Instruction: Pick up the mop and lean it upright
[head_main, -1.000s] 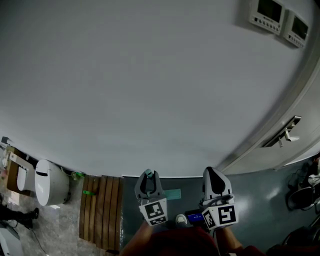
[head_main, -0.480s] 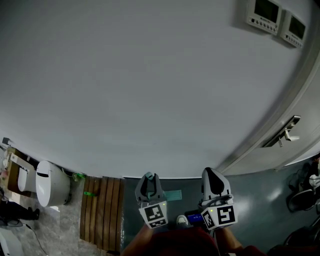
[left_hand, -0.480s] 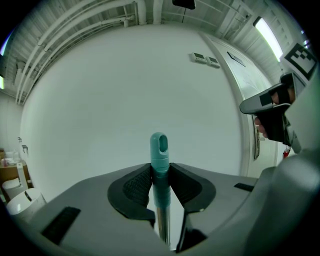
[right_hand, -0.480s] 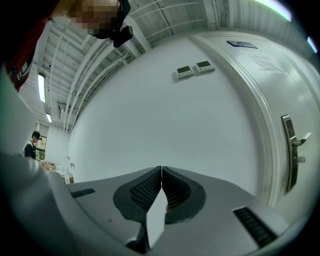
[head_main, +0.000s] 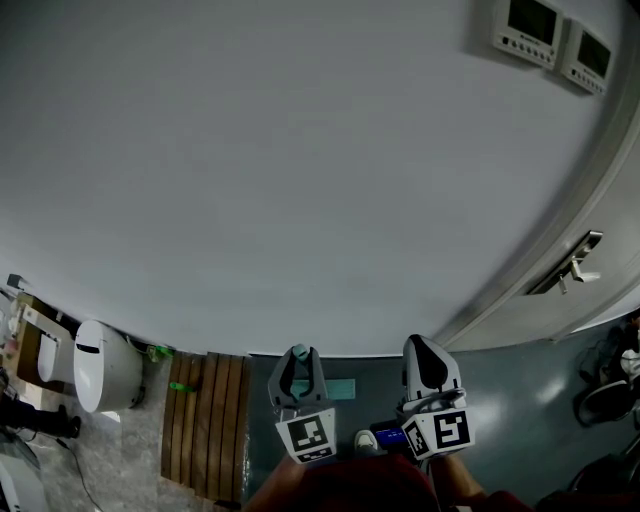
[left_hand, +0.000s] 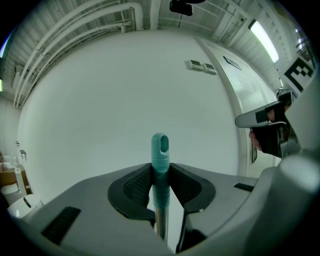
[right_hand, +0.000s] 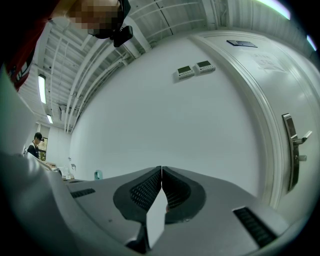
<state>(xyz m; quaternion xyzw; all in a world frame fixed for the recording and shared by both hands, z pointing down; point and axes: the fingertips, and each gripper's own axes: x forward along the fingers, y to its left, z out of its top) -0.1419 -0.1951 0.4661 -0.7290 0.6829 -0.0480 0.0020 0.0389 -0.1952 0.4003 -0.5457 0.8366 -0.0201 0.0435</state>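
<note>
Left gripper (left_hand: 160, 176) pinches mop handle (left_hand: 160, 147) just under teal tip, keeping it upright for leaning on wall (head_main: 300, 150); right gripper (right_hand: 161, 171) pressed together, empty.

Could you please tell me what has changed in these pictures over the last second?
The left tool, clamped on the teal end of the mop handle, shifted slightly: its marker cube now sits a little lower in the head view. Nothing was taken hold of or let go. The right tool stayed where it was, shut and empty.
</note>
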